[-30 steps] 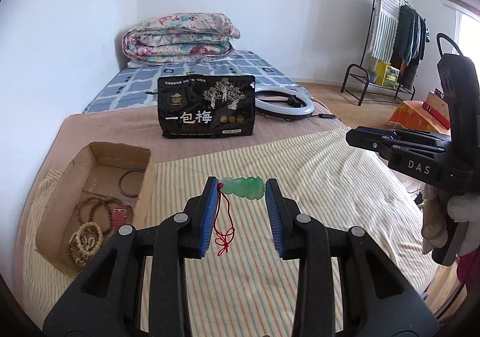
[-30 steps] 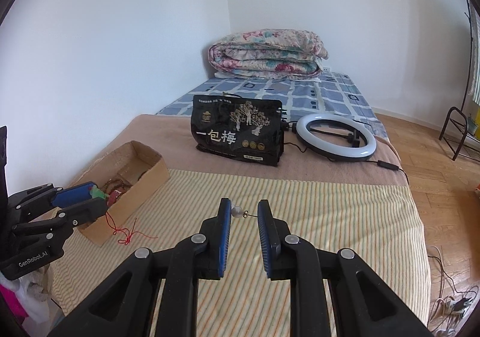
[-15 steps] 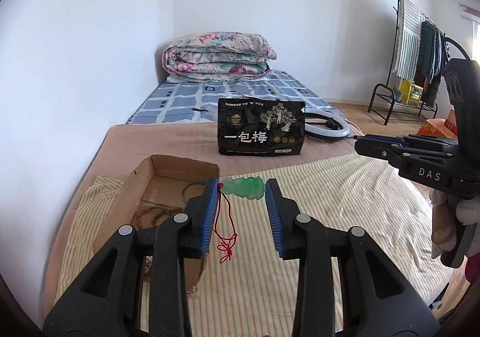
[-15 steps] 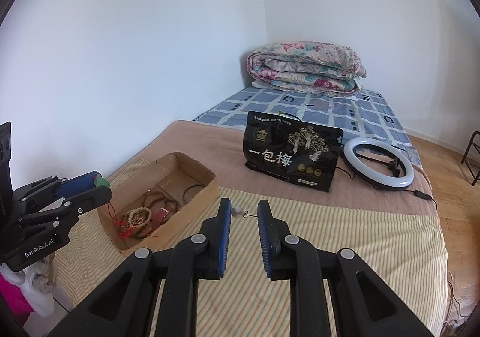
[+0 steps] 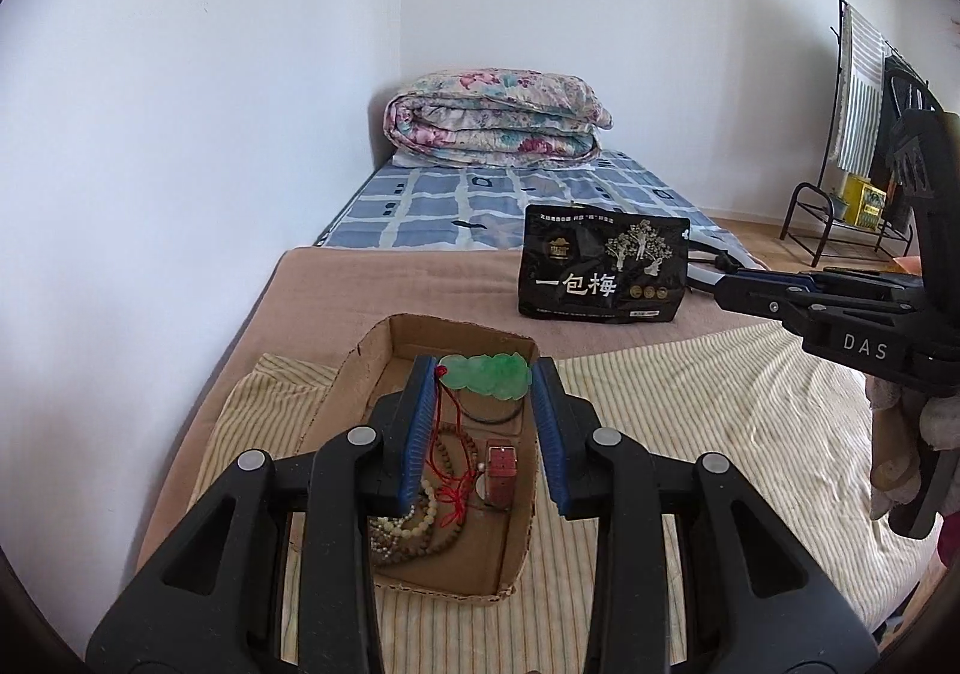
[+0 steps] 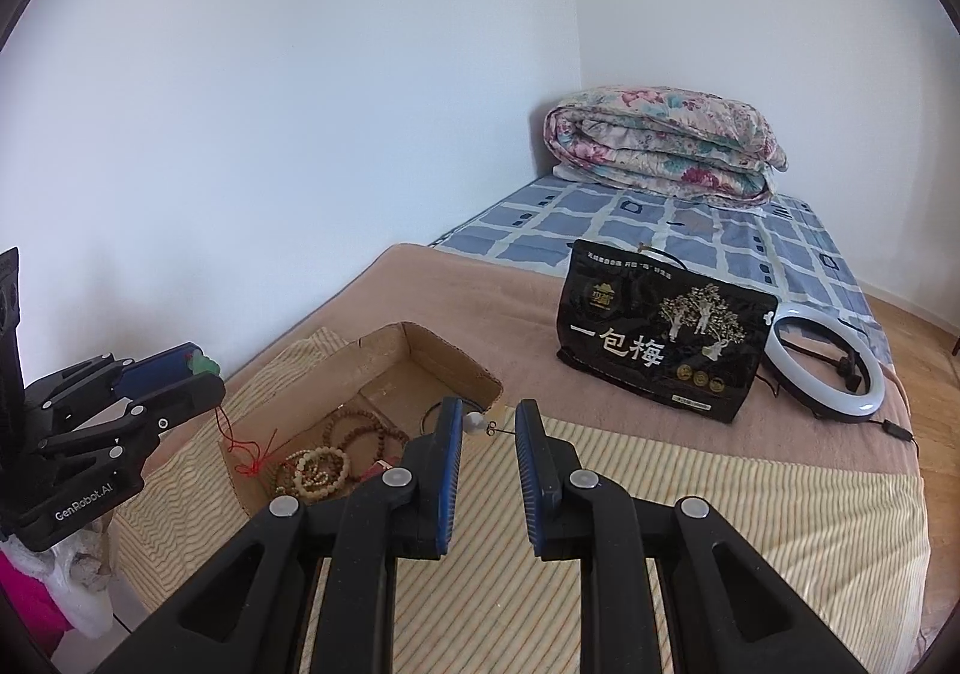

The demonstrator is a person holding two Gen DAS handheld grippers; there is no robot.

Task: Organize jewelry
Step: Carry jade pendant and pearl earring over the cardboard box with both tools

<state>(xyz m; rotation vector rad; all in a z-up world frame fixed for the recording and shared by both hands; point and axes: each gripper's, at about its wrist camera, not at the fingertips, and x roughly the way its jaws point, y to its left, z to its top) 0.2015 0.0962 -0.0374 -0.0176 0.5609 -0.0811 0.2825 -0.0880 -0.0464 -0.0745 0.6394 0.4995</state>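
My left gripper [image 5: 483, 381] is shut on a green jade pendant [image 5: 487, 374] whose red cord [image 5: 451, 470] hangs down into an open cardboard box [image 5: 367, 368]. The box holds bead bracelets [image 5: 420, 518], a red watch [image 5: 501, 467] and a dark ring. My right gripper [image 6: 487, 427] is shut on a small pearl earring [image 6: 474, 422], held above the striped cloth just right of the box [image 6: 384, 359]. The left gripper also shows in the right wrist view [image 6: 180, 374], over the box's left end.
A black snack bag [image 5: 603, 272] stands on the brown blanket behind the box. A white ring light [image 6: 828, 368] lies to its right. A folded floral quilt [image 5: 495, 119] sits at the far wall. A clothes rack [image 5: 858, 146] stands at the far right.
Both grippers have moved left toward the box. The left gripper with the pendant is now over the box, its cord hanging inside. The right gripper still holds the earring.
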